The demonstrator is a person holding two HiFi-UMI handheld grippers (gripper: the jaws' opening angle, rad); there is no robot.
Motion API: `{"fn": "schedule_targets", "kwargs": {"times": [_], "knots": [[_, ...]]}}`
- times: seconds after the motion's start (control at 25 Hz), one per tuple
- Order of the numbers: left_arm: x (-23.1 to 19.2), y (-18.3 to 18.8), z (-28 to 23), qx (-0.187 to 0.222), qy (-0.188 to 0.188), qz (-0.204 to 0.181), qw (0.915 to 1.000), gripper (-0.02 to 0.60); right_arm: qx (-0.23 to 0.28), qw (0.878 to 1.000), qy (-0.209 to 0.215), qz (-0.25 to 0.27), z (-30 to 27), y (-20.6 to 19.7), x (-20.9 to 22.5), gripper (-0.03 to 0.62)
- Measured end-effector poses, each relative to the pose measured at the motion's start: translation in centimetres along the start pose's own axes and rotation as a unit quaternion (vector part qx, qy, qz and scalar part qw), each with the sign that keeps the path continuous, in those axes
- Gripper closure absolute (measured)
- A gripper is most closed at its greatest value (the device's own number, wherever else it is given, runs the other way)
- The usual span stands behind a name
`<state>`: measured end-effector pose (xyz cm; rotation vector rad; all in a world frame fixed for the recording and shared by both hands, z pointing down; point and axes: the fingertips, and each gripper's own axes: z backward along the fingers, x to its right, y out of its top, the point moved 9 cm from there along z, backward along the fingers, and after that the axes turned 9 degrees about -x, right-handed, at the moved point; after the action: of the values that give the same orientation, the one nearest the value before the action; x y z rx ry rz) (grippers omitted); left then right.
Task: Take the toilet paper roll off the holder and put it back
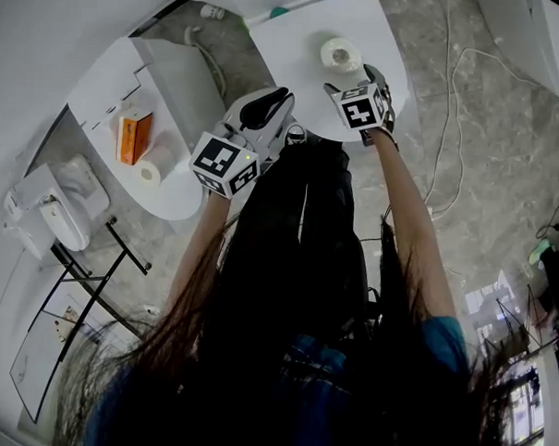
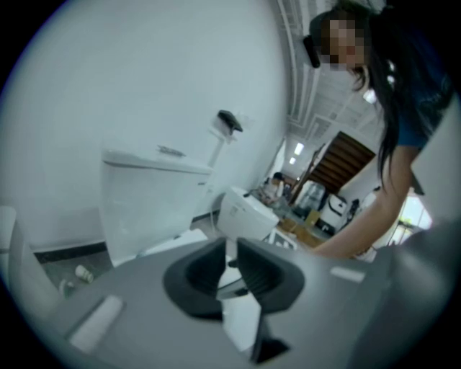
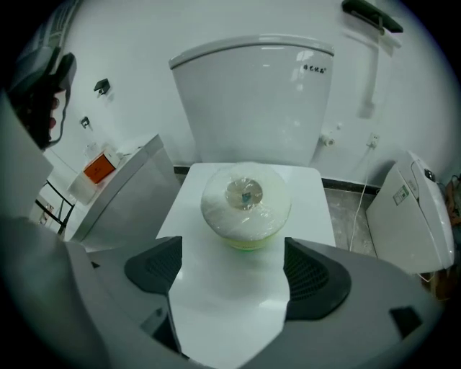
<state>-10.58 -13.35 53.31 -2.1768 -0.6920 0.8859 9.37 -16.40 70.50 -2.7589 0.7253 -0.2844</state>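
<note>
Room: white-walled bathroom mock-up with a grey veined stone floor and loose cables trailing over it. I'm reading it off three feeds.
Surface: closed toilet lid, flat glossy white with rounded corners. The glazed tank stands upright behind it.
Task item: toilet paper roll stands on end near the middle of the lid, core upward. I judge it was set on its flat end so it can't roll away.
Roll make: soft white paper under crinkled, shiny clear film, with a greenish tint at the lower edge and the core showing through.
Right tool: jaws spread wide with only bare lid between them. The roll sits just beyond the tips, centred on the gap. I read this as lined up for a grasp, and the spread looks ample.
Left tool: ribbed dark pads drawn almost together, leaving a thin slit, gripping nothing. It points toward the wall and another toilet, off to the side, I'd guess to stay clear.
Holder: none I can name for sure. A small dark wall fitting left of the tank may be it.
Other: a second roll and an orange box sit on a side counter, well apart from both tools.
</note>
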Motion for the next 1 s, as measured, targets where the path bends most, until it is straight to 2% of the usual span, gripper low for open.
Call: {"fn": "schedule_targets", "kwargs": {"times": [0.2,0.44,0.56,0.8,1.0], "knots": [[1.1,1.4,2.8,0.007,-0.011,-0.019,0.9997,0.548,0.045,0.999,0.008,-0.017,5.8,1.3,-1.6,0.16],[3.2,3.8,6.9,0.024,-0.032,-0.04,0.9984,0.548,0.113,0.993,0.022,0.011,15.9,3.0,-4.7,0.16],[4.2,4.7,8.4,0.034,-0.044,-0.055,0.9969,0.548,0.152,0.988,0.03,0.003,20.9,3.6,-5.8,0.16],[7.7,5.4,12.1,0.052,-0.066,-0.078,0.9934,0.548,0.199,0.978,0.054,-0.038,29.1,1.6,-9.6,0.161],[10.4,5.0,15.1,0.067,-0.078,-0.08,0.9914,0.548,0.21,0.975,0.074,-0.027,34.7,-1.2,-12.9,0.161]]}}
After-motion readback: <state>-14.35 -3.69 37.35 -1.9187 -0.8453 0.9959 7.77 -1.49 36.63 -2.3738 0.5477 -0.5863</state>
